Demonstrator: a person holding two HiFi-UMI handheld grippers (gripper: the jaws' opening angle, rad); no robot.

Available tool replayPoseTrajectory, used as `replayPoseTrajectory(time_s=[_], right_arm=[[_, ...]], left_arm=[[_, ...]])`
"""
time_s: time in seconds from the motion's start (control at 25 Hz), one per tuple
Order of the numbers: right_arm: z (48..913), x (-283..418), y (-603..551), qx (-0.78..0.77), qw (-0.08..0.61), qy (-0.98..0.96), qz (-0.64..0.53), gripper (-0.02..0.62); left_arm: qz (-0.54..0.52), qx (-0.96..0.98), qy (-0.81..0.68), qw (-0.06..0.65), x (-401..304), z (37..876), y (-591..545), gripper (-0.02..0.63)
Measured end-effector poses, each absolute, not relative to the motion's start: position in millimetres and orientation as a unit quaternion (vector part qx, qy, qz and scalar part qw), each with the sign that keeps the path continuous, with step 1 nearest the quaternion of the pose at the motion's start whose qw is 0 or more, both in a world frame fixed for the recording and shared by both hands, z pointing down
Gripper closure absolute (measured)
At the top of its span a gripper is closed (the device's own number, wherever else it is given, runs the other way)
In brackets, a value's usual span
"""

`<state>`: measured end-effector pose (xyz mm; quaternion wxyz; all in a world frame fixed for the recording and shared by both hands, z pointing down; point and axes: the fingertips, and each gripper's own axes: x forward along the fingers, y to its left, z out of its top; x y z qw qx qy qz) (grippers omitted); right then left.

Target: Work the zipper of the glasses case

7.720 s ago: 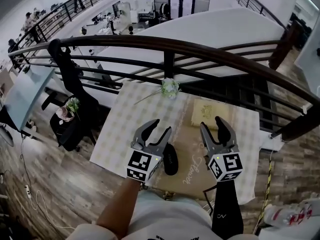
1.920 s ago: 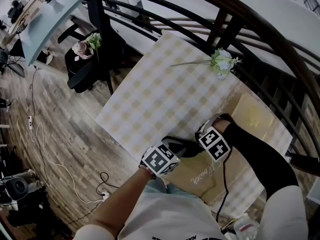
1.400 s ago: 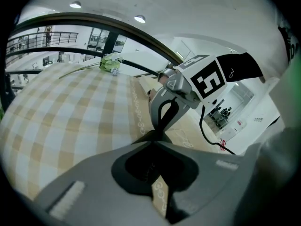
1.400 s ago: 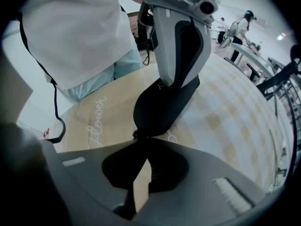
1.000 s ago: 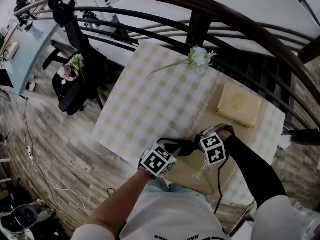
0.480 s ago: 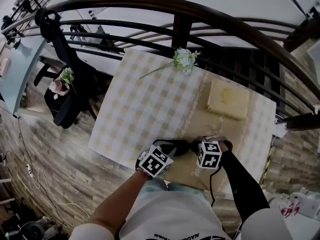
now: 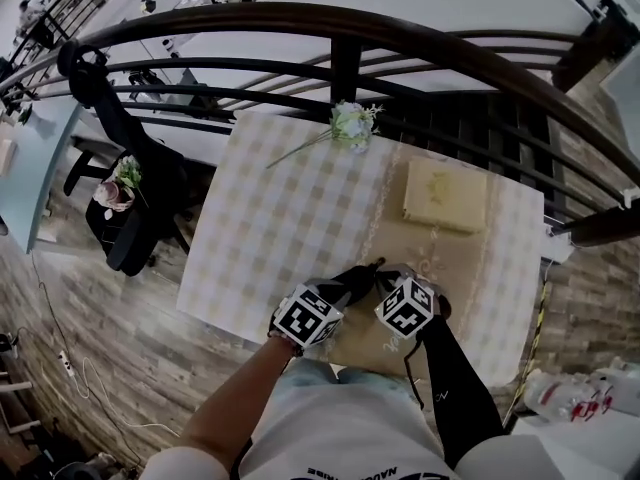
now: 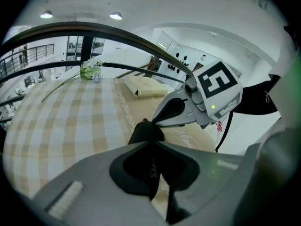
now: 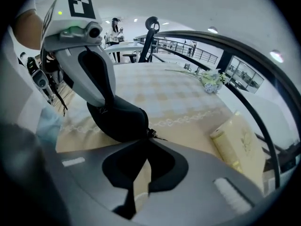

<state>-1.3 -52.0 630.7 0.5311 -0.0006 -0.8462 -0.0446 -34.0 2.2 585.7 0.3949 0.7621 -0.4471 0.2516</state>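
Both grippers, spread wide and clear of the case in the earliest frame, are now sitting closed at it by the near edge of the worktop, and over the last half second the right one has been drawing in closer to the left. Item one: glasses case (image 7: 362, 273) — black, soft-sided, lying close to the near edge about midway along it, where the checked cloth (image 7: 270, 218) is meeting the beige runner (image 7: 445, 268), its narrow end pointing toward the far edge. Item two: left gripper (image 7: 340, 290), coming in from the near edge, its jaws pinching the body of the case, with pale lettering on the case showing in the opening behind the tips. Item three: right gripper (image 7: 384, 267), standing just beside the left, its jaws pressed together on the zipper pull (image 9: 151, 133), which is showing right at their tips at the end of the case. Item four: bare forearm (image 7: 240, 408) carrying the left gripper and black sleeve (image 7: 450, 388) carrying the right. Item five: sprig of pale flowers (image 7: 350, 123), lying at the far edge near its middle. Item six: pale yellow box (image 7: 445, 196), resting on the runner toward the far right corner, well apart from the case. Item seven: dark curved railing (image 7: 340, 28), running beyond the far edge.
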Motion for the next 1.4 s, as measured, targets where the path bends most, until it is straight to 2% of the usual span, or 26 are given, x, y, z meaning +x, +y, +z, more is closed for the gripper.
replayPoseTrajectory(time_s=[0.16,0.36,0.48,0.68,1.4], right_arm=[[636.9,-8.3,-56.2,-0.024,0.534,-0.842,-0.068,0.566],[642.4,-5.2,-55.8,-0.039,0.536,-0.84,-0.079,0.566],[645.0,-1.6,-53.5,-0.043,0.535,-0.84,-0.08,0.566],[646.0,-2.8,-53.4,-0.042,0.532,-0.841,-0.085,0.566],[645.0,9.9,-42.4,-0.066,0.54,-0.835,-0.082,0.566]], left_arm=[[0.329,0.768,-0.435,0.335,-46.1,587.5,-4.0,0.545],[0.413,0.778,-0.391,0.265,-50.5,592.5,-2.9,0.552],[0.418,0.792,-0.375,0.241,-38.9,589.0,-4.0,0.557],[0.442,0.789,-0.361,0.225,-33.5,595.1,-3.8,0.594],[0.407,0.798,-0.355,0.269,-35.0,601.1,-4.0,0.594]])
